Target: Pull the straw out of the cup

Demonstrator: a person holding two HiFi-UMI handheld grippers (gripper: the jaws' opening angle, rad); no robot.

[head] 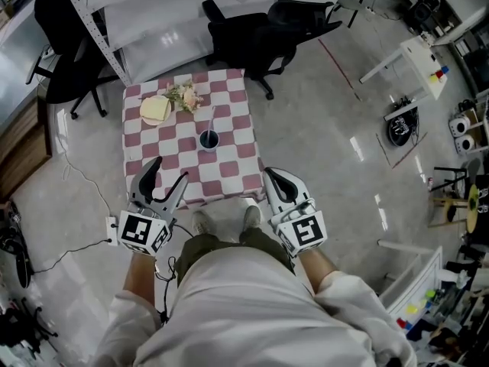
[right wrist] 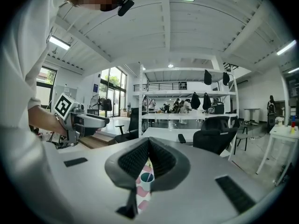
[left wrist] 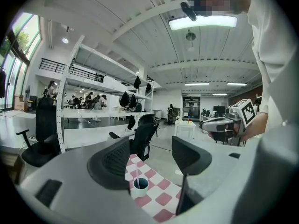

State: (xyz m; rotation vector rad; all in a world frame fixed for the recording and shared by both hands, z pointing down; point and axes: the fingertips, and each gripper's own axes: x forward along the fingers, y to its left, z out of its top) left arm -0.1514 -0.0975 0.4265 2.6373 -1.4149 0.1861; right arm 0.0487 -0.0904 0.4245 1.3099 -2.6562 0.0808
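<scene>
Centrally, round cup [head: 208, 140] with thin straw [head: 212, 118] on checkered tablecloth [head: 230, 168].

White shirt [head: 260, 312], olive trousers [head: 229, 248]

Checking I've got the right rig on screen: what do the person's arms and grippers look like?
The left gripper and right gripper are each a pale grey curved shell with dark ribbed pads and a white cube printed with black square markers. A thin black cable hangs by the left one. The sleeves are white, ending above the wrists.
</scene>
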